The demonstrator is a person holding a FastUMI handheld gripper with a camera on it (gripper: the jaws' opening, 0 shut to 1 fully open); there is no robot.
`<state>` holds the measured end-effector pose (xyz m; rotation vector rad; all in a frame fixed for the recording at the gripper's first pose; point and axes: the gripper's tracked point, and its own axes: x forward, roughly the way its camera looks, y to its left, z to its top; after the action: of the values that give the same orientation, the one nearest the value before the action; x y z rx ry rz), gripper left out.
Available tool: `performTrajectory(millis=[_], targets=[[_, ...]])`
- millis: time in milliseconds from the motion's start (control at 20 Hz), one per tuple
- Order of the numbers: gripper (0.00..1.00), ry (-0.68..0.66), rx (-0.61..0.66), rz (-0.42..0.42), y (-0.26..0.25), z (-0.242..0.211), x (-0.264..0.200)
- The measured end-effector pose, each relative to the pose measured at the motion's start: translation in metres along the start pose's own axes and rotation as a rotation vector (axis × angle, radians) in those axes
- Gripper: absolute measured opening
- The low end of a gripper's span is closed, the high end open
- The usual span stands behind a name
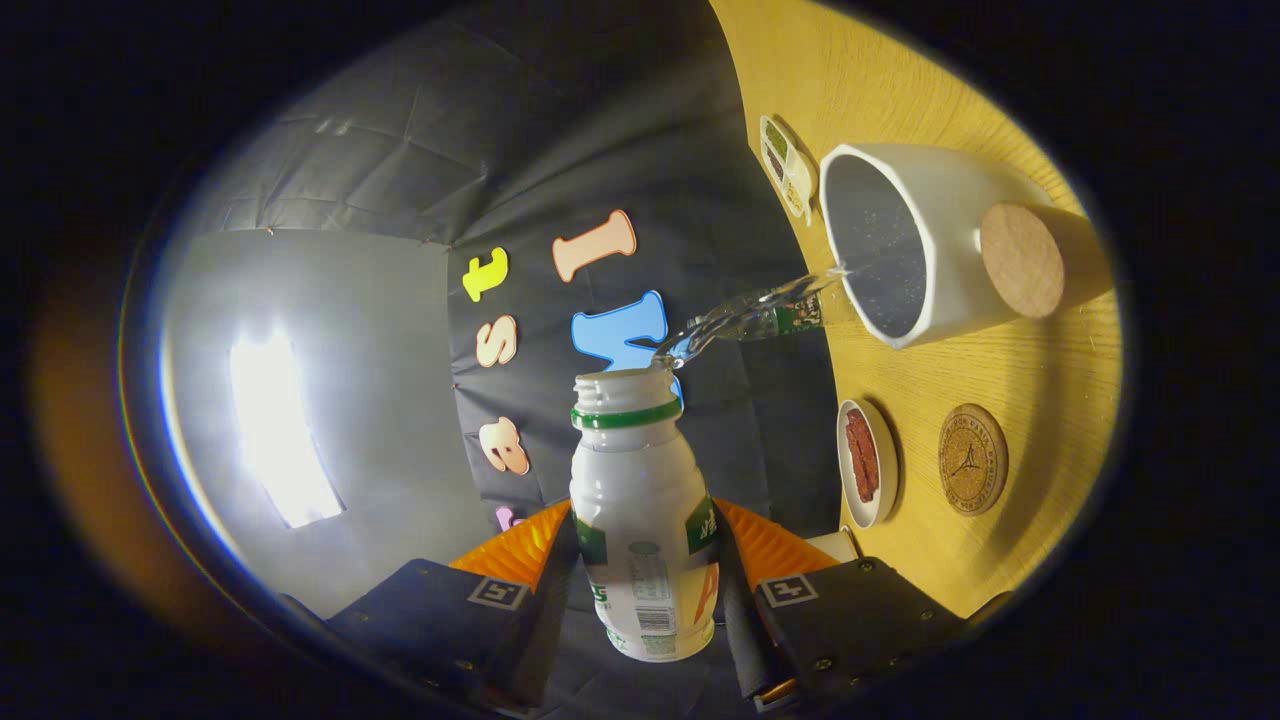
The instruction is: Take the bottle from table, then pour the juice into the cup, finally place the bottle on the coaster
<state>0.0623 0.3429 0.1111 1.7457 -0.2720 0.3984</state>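
My gripper (645, 560) is shut on a white plastic bottle (640, 520) with a green neck ring and no cap, its orange fingers (520, 550) pressing on both sides of the body. I hold the bottle tipped on its side above the wooden table (1040, 380). A clear stream of liquid (750, 315) runs from the bottle's mouth into the white cup (900, 240), which has a dark inside. A round cork coaster (972, 458) lies on the table beside the cup, beyond the right finger.
A cork-ended handle or lid (1022, 260) sticks out from the cup's side. A small white dish with a reddish-brown food (865, 462) sits near the coaster. A small divided tray with green bits (787, 165) lies past the cup. The black cloth wall lies behind the bottle.
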Motion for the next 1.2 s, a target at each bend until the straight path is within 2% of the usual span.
performTrajectory(millis=[1200], targets=[[0.69,-0.022,0.07,0.036,0.015,-0.001,0.003]])
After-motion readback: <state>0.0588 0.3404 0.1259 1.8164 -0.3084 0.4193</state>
